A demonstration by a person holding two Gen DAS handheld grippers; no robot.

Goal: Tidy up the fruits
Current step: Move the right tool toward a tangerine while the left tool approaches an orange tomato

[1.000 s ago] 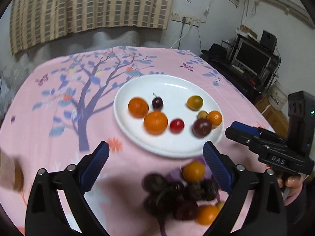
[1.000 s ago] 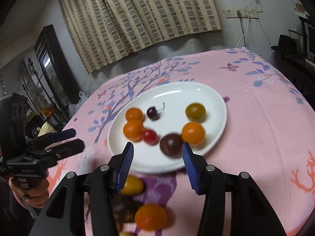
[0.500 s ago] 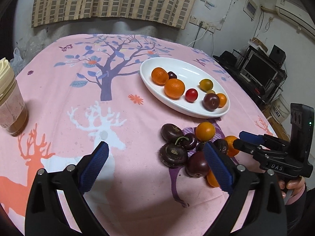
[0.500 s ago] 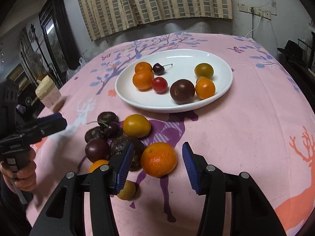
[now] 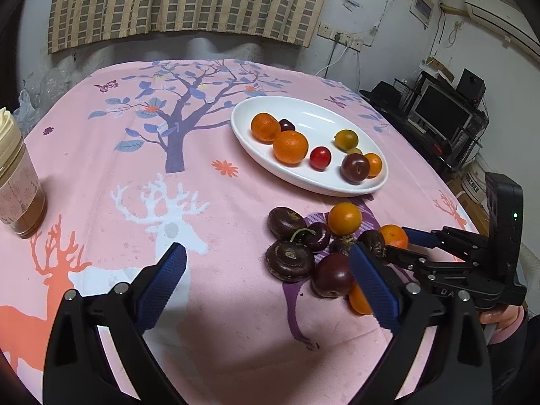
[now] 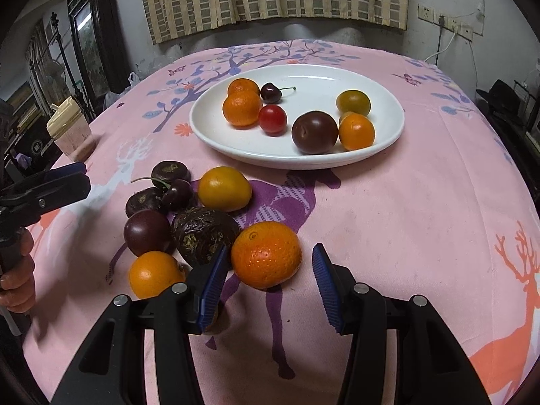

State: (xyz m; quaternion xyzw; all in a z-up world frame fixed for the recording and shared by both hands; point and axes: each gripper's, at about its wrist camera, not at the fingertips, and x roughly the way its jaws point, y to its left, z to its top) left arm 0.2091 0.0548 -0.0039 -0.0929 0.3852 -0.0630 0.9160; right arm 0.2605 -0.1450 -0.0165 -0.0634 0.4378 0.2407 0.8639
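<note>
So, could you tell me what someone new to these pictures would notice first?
Probably the white plate of fruit at the middle of the pink tablecloth, with a loose pile of fruit lying just in front of it. At the near edge of that pile sits a mandarin, between the closing jaws of the right hand-held gripper, which do not press on it yet. The left hand-held gripper stands open beside the pile.

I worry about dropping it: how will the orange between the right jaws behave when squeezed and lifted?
The orange looks round, so it may roll if nudged. Its dimpled peel probably grips the ribbed pads. The right gripper jaws are closing, not yet touching.
</note>
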